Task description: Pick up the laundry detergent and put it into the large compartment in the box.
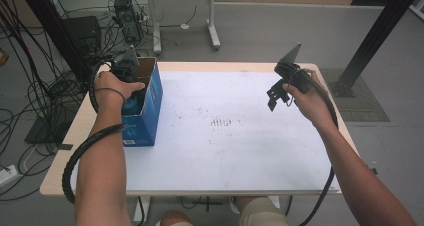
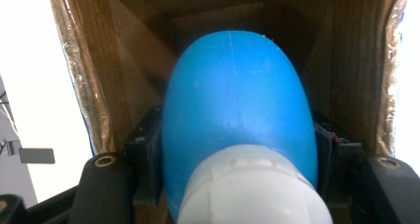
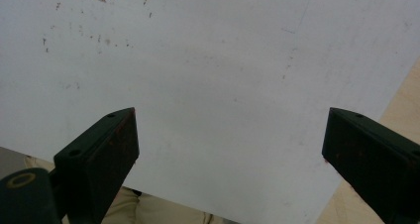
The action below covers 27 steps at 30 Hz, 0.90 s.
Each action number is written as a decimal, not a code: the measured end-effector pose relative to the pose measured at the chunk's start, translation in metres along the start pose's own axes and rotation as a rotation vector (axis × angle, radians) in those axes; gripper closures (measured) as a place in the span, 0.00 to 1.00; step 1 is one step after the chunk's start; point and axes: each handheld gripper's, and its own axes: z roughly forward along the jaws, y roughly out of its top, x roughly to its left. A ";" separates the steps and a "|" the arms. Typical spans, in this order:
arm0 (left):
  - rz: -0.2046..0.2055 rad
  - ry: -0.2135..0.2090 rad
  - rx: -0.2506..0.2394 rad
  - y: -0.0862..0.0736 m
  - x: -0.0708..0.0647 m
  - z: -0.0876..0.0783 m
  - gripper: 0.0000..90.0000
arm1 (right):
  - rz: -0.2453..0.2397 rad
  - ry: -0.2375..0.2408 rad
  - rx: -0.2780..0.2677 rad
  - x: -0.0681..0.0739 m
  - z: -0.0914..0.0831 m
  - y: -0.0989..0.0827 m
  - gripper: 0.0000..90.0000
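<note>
Honestly the risky bit is all on the left side. The left hand-held gripper (image 2: 237, 184) is down inside the open blue cardboard box (image 1: 150, 103) standing at the left end of the worktop (image 1: 240, 151), and its jaws are clamped on a blue bottle (image 2: 237, 100) with a white cap (image 2: 252, 189), squeezing it at the shoulder just past the cap. That spot is rounded and looks slick, so if the grip is a bit off-centre I'd guess the bottle could squirt out of the pads or swivel between them once it's lifted.

Second worry: the box walls sit close on both sides of the bottle in the left gripper view. Pull up at an angle and the bottle or the jaws could catch the brown inner wall or the flap edge, and the whole box may lift or tip, since it stands near the worktop's left edge and nothing is holding it down.

The right hand-held gripper (image 3: 228, 149) hangs over the bare white worktop, well apart from the box, jaws wide open with nothing in them, so it isn't steadying anything. I'd bring it over to brace the box first
</note>
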 end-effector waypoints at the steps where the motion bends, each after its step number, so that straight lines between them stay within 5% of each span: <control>1: 0.000 -0.001 0.000 0.000 0.000 0.000 0.41 | -0.001 0.000 -0.001 0.000 0.000 0.000 0.08; 27: 0.001 -0.005 -0.010 -0.002 0.000 -0.001 0.40 | -0.006 -0.003 -0.002 0.003 -0.001 -0.001 0.08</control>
